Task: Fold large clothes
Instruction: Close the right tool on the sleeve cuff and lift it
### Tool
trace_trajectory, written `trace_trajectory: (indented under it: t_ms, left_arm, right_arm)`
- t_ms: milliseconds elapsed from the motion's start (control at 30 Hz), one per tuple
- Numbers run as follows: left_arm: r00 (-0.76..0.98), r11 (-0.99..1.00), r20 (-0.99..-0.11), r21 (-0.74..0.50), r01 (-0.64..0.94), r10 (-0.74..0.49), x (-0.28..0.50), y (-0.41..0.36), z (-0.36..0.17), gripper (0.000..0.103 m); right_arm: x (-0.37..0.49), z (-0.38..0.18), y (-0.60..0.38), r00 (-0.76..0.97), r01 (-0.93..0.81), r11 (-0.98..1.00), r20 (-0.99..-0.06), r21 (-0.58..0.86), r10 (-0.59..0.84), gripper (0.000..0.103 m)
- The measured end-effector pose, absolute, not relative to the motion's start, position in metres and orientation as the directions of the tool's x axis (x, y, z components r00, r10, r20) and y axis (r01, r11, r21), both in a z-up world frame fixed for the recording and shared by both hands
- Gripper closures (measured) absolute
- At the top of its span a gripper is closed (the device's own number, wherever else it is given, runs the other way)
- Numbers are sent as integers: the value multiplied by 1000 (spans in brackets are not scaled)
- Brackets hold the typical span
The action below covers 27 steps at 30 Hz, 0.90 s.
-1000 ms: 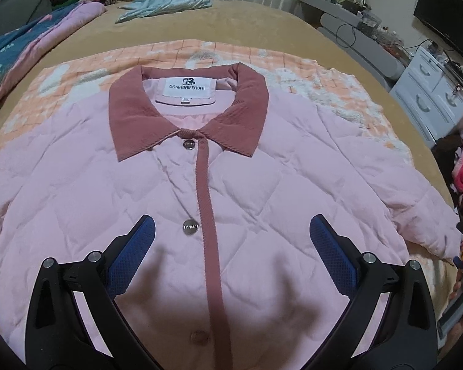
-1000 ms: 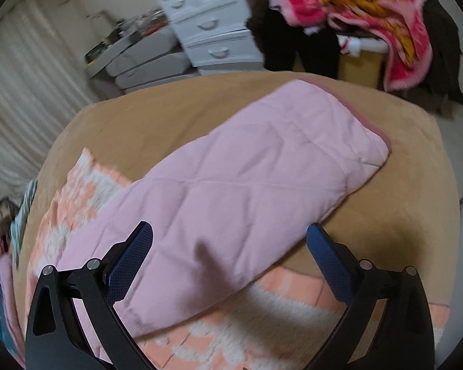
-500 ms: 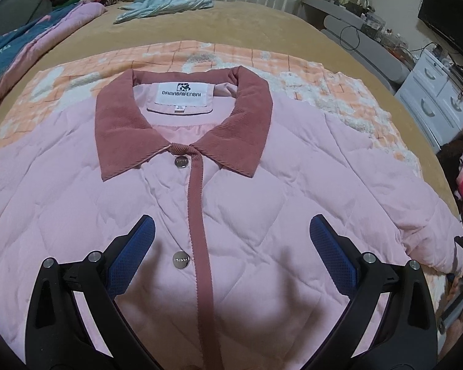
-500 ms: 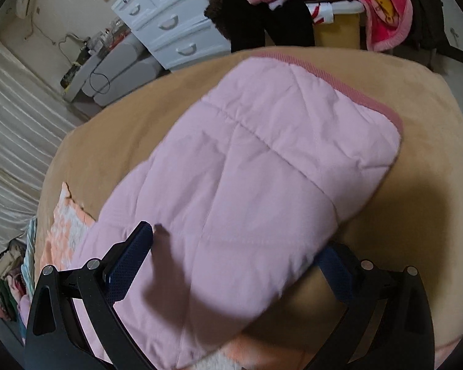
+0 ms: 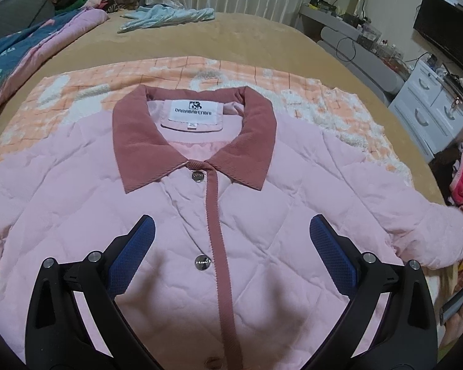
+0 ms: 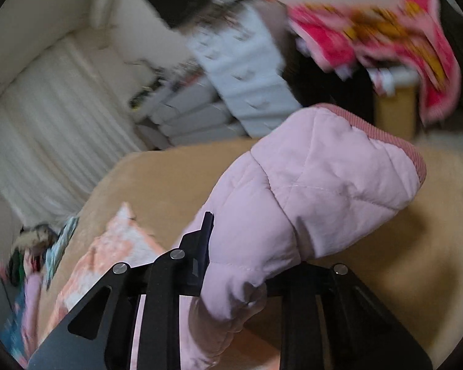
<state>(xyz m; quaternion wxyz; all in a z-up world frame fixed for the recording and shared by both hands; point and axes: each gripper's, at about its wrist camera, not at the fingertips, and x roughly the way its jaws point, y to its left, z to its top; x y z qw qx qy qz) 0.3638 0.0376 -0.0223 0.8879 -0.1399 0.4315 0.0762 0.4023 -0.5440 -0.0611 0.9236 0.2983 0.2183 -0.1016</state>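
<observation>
**Q:** Which step was in hand, and where was the jacket?

**A:** The first fold, by my reading. The pink jacket (image 5: 176,246) lay buttoned and face up on a patterned blanket (image 5: 200,71), collar (image 5: 197,141) beyond the left gripper (image 5: 231,246). That gripper hovered over the chest, tilted down, jaws spread wide and holding nothing; the button strip ran between them.

**Q:** And on the right?

**A:** The right gripper (image 6: 237,265) had just clamped shut on the sleeve (image 6: 308,191), bunching the padding between its jaws. The cuff (image 6: 398,141) stuck out beyond them, lifted off the bed (image 6: 157,185). Next, probably, the sleeve must be carried across the chest without slipping.
</observation>
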Motion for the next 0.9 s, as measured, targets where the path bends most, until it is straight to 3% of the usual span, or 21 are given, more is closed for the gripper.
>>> trace_trajectory:
  t_ms: [167,300,567,900]
  left_arm:
    - [626,946,-780,-185,-265,22,357,45,-7,9]
    - [647,949,-762,-188,-253,22,349,50,13,9]
    - [668,945,-744,-221,-242,-3,334,66,43,9]
    - [708,934,-706,-261,-244,-13,311,97,78,9]
  right_arm:
    - [392,-2,-493,938,146,905,-347,399,1,83]
    - [389,38,-448,951,50,951,-305,305,48,84]
    - [389,105,-367,953,-110,982,-264,152,148,85]
    - [376,140,-296,934,-241,968,-254,69,250,85]
